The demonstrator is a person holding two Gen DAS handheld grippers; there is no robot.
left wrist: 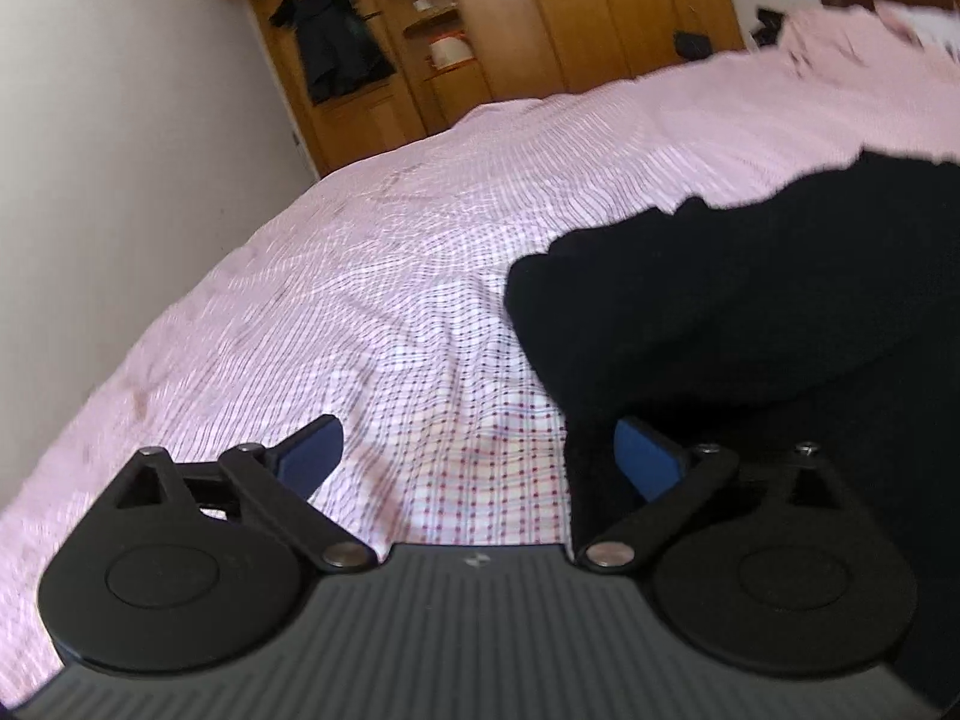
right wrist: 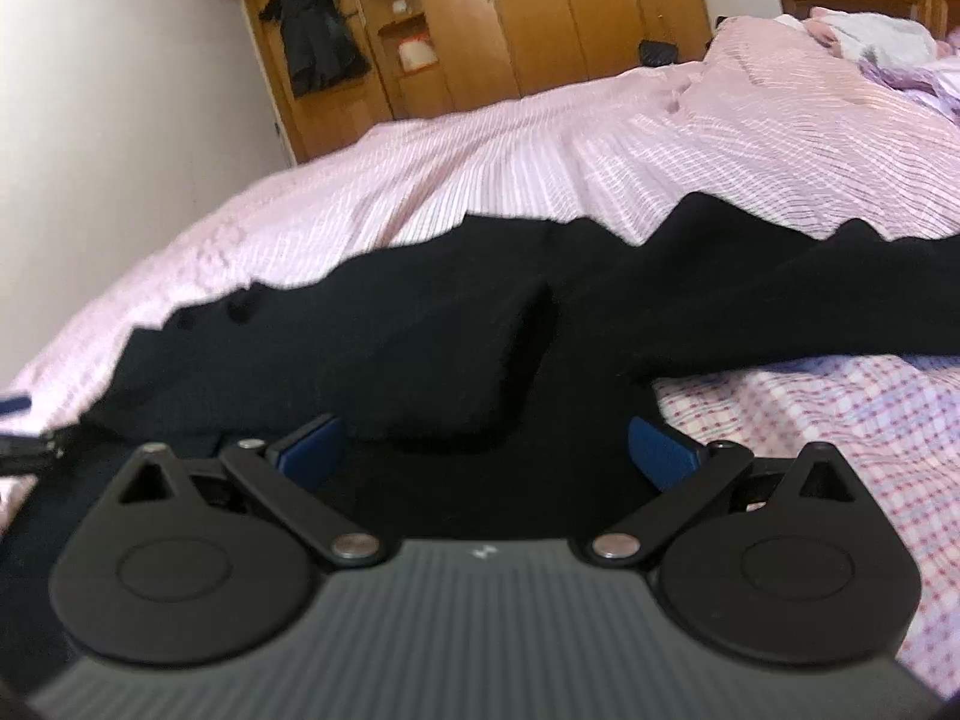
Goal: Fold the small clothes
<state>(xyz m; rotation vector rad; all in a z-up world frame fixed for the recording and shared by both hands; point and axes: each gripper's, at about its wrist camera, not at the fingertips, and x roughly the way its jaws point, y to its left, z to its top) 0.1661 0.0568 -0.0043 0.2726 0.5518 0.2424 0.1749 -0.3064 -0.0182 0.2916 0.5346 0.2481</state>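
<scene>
The black garment [right wrist: 456,312] lies spread on the bed [right wrist: 540,144], directly ahead of the right tool [right wrist: 486,450] and running off to both sides of it; a folded, thicker part of the cloth sits just in front of that tool, between its two blue pads [right wrist: 312,450], and the pads stand wide apart without pressing on it, so the right tool is open and grips nothing. In the left wrist view the same black garment [left wrist: 750,276] lies ahead and to the right of the left tool [left wrist: 477,456]; its near edge runs down beside the right-hand blue pad [left wrist: 645,456], and whether cloth and pad touch cannot be told; the left-hand pad hangs over bare sheet; this tool too stands wide open, with only the checked sheet between its fingers. The left tool shows as a dark blur at the far left edge of the right wrist view, beside the garment's end. Under the garment the bed carries a pink and white checked cover [left wrist: 360,252], rumpled farther off to the right; pale bedding [right wrist: 876,42] is heaped at that far end. Beyond the bed stands a wooden wardrobe [right wrist: 540,18] with open shelves; a dark piece of clothing [left wrist: 336,48] hangs on its left part; a white wall [left wrist: 108,120] lies to the left of both tools.
</scene>
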